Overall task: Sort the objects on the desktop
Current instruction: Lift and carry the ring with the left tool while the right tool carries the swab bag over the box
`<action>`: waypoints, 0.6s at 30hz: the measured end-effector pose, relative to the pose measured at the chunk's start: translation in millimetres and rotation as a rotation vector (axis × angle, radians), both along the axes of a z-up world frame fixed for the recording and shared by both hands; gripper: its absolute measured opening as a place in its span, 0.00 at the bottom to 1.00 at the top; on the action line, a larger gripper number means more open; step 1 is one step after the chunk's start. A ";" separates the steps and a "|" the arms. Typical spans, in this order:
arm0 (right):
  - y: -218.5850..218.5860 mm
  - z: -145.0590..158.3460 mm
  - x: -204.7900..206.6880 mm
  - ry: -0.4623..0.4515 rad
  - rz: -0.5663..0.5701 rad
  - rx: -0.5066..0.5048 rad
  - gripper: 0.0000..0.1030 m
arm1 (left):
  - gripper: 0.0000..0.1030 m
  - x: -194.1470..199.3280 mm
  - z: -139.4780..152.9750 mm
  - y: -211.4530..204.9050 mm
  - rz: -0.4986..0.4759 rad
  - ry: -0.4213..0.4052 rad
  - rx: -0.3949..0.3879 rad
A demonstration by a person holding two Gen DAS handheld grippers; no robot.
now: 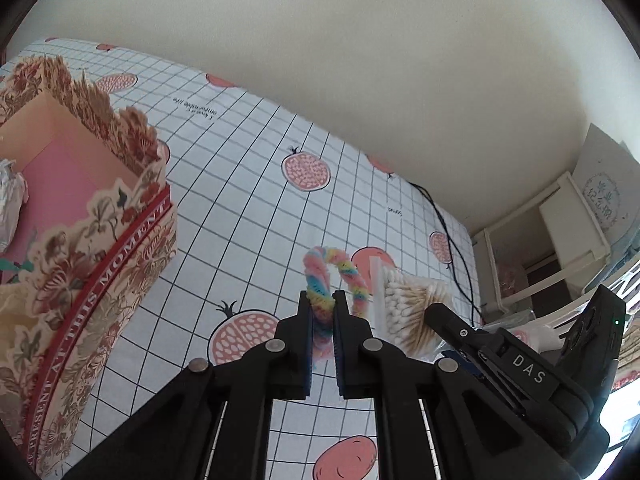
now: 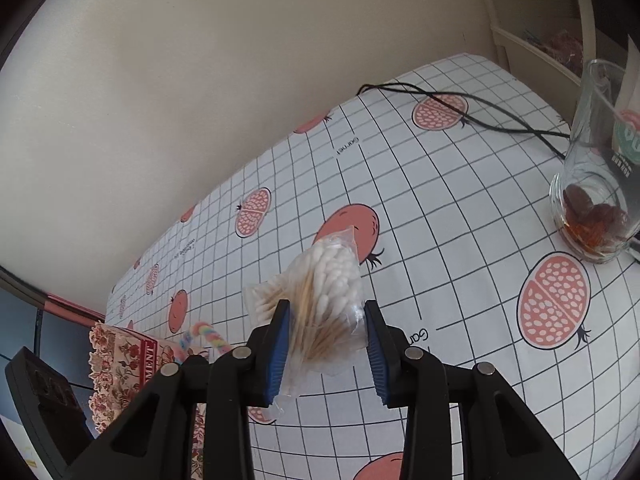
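Note:
My left gripper (image 1: pixel 322 300) is shut on a fuzzy rainbow pipe cleaner (image 1: pixel 338 276), bent into a loop and held above the tablecloth. To its right in the left wrist view hangs the bag of cotton swabs (image 1: pixel 408 312) in the right gripper's black fingers (image 1: pixel 444 316). In the right wrist view my right gripper (image 2: pixel 326 312) is shut on that clear bag of cotton swabs (image 2: pixel 328 292), lifted off the table. The pipe cleaner (image 2: pixel 200 336) shows at lower left there, near the floral box (image 2: pixel 120 356).
An open floral gift box (image 1: pixel 100 248) with a pink inside stands at the left, a crumpled silver wrapper (image 1: pixel 10 200) in it. A glass (image 2: pixel 596 168) with dark pieces stands at far right. A black cable (image 2: pixel 480 112) crosses the back of the pomegranate tablecloth (image 2: pixel 460 200).

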State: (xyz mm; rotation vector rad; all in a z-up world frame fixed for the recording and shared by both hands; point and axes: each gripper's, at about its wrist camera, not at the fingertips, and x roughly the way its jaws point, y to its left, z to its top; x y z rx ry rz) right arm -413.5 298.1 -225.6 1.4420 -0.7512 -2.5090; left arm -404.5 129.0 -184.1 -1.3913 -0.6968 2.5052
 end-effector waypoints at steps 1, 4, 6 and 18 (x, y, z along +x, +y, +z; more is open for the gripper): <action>-1.3 6.0 1.3 0.015 0.002 -0.002 0.37 | 0.08 1.7 7.2 -0.9 0.000 0.016 0.000; -6.3 26.3 6.2 0.066 0.012 -0.009 0.37 | 0.08 7.1 28.4 -4.0 0.003 0.064 -0.002; -10.1 41.0 10.7 0.106 0.019 -0.013 0.37 | 0.08 11.0 42.4 -6.0 0.005 0.098 -0.001; -41.2 109.1 41.4 0.294 0.090 -0.023 0.37 | 0.08 35.3 99.7 -39.7 0.067 0.217 0.015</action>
